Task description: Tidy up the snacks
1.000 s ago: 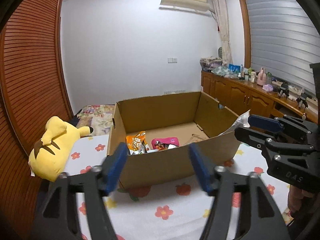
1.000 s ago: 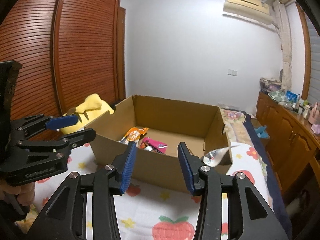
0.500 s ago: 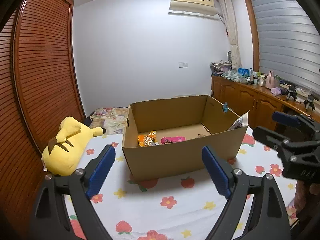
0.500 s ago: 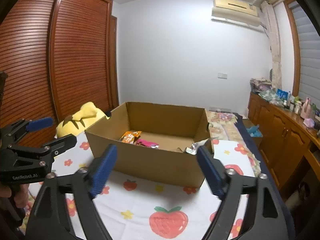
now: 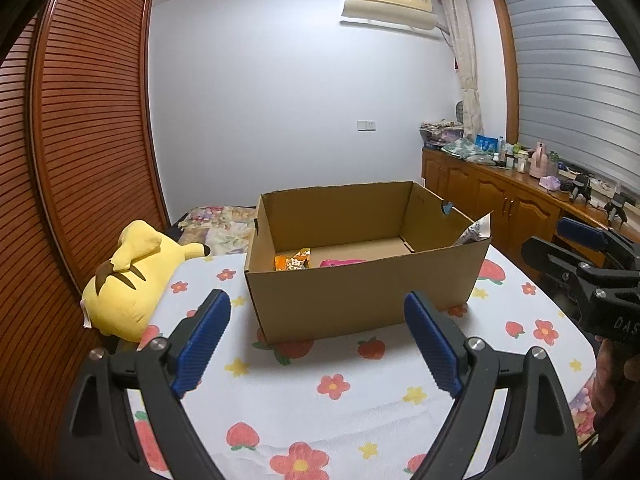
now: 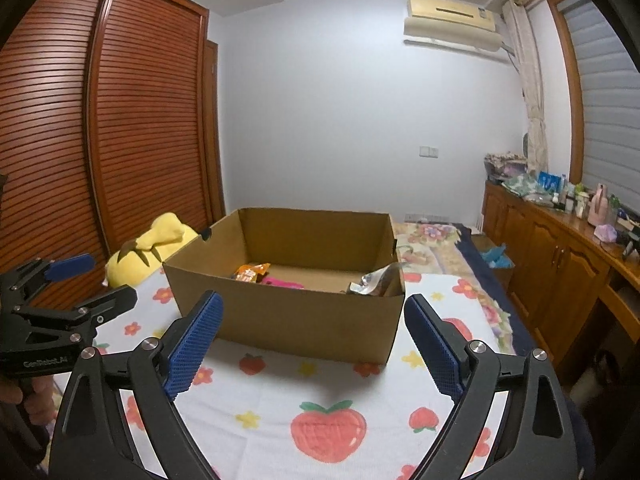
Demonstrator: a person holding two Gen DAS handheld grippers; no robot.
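Snacks sat inside the cardboard box (image 5: 362, 280) at frame centre — an orange packet (image 5: 293, 261) and a pink packet (image 5: 343, 262) on the box floor toward its left side in the left wrist view, plus a silver foil bag (image 6: 374, 282) leaning in the near right corner in the right wrist view, its top poking above the rim. Box stood on the fruit-and-flower bedsheet (image 5: 332, 384), flaps open, mostly bare floor inside.

Left gripper (image 5: 318, 346) was released, pads spread wide, nothing between them, hovering low in frame short of the box. Right gripper (image 6: 314, 346) was likewise released and empty, also short of the box's near wall.

Progress, judged from what lay in view: at least three packets were in the box and no loose snack showed on the sheet, so the task looked near done or done — though the sheet behind the cameras was not visible, so more could remain.

Writing: "GenRobot.AI" read on the left gripper body at the lower left of the right wrist view; "DAS" partly read on the right gripper body at the right edge of the left wrist view. Print on the orange packet was too small to read.

Off-task: yellow plush toy (image 5: 128, 280) left of the box, touching nothing of the task; cluttered wooden cabinet (image 6: 560, 248) at right.
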